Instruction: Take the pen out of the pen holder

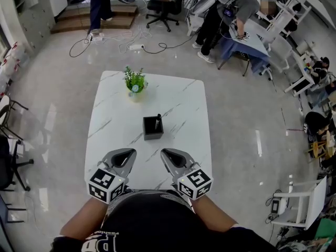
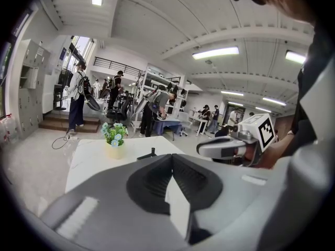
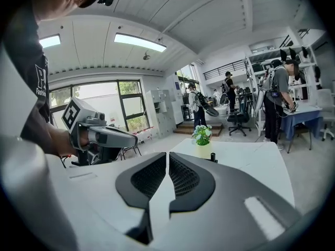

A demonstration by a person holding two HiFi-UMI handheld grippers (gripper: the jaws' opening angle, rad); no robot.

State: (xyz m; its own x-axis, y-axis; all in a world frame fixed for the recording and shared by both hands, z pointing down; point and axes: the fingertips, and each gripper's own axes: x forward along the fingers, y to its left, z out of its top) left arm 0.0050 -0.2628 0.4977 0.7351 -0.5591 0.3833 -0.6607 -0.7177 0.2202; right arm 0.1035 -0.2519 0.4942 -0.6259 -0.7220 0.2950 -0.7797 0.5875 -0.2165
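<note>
- The left gripper (image 1: pixel 128 154) is hanging over the near end of the surface (image 1: pixel 181 106), clenched. Its jaws are meeting at the tips and gripping nothing.
- The right gripper (image 1: pixel 167 154) is doing the same thing just beside it, jaws pressed together and empty. Both grippers are pointing toward the middle of the surface.
- The pen (image 1: pixel 158 121) is standing upright in the pen holder (image 1: pixel 152 131). It's leaning toward the right side, with its dark top poking up above the rim.
- That holder is a small black square box sitting roughly mid-surface, a bit beyond both grippers and between their lines. Neither one is touching it.
- A small potted plant (image 1: pixel 135 83) with green leaves and pale blue flowers is sitting further back, near the far left corner and well apart from the holder.
- The surface itself is white with marble veining, standing on a glossy grey floor (image 1: pixel 58 114).
- Way behind all that, people (image 1: pixel 231 14) are bending over a desk. There's also an office chair (image 1: pixel 164 5), and cables (image 1: pixel 131 45) are trailing across the floor.
</note>
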